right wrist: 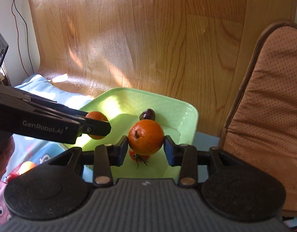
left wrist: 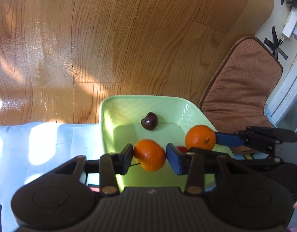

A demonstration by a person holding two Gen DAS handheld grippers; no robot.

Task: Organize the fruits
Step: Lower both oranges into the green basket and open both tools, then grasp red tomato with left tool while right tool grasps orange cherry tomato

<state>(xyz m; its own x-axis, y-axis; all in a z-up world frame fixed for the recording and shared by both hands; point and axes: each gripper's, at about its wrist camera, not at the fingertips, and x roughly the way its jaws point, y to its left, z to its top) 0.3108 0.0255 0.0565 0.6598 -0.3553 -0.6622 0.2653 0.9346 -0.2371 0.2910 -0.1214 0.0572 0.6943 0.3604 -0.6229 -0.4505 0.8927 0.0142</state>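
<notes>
A light green tray (left wrist: 144, 98) (right wrist: 187, 104) lies on a blue cloth. My left gripper (left wrist: 149, 155) is shut on an orange (left wrist: 150, 154) and holds it over the tray's near part. My right gripper (right wrist: 146, 145) is shut on a second orange (right wrist: 146, 136), also over the tray. That orange also shows in the left wrist view (left wrist: 200, 137), and the left one in the right wrist view (right wrist: 96, 117). A dark cherry (left wrist: 149, 120) (right wrist: 147, 114) lies at the tray's far side. A small red tomato (right wrist: 138, 157) (left wrist: 182, 148) lies in the tray under the grippers.
A brown perforated cushion (left wrist: 241, 85) (right wrist: 268, 116) lies right of the tray on the wood floor (left wrist: 109, 38). The blue cloth (left wrist: 42, 141) spreads left of the tray. More small fruits (right wrist: 25, 167) lie on a patterned cloth at the lower left.
</notes>
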